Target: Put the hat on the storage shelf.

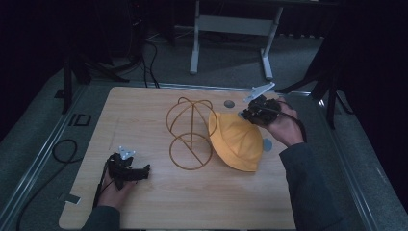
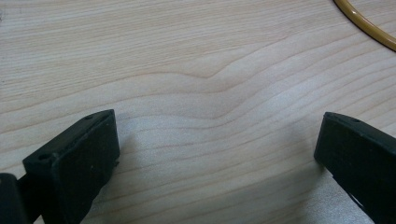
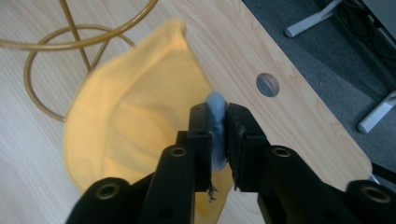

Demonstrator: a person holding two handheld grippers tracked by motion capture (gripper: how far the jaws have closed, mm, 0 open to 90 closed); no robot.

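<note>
From the high view, a gold wire hat stand (image 1: 190, 134) sits near the middle of the wooden table (image 1: 144, 202). A yellow bucket hat (image 1: 236, 141) lies just right of the stand, touching its base ring, its far edge lifted by the right gripper (image 1: 251, 114). The left gripper (image 1: 139, 172) rests on the table well to the stand's left and nearer the person, holding nothing.

In the left gripper view, the two black jaws stand wide apart over bare wood, with a bit of the stand's ring (image 2: 364, 25) at the upper right corner.

In the right gripper view, the right gripper (image 3: 218, 128) is clamped on the hat's brim (image 3: 140, 107), with a pale blue patch showing between the jaws; the stand's ring (image 3: 46, 51) lies beyond the hat.

Judging from this, the hat is grasped but not yet on the stand: raising it and settling it over the domed wire top remains.
</note>
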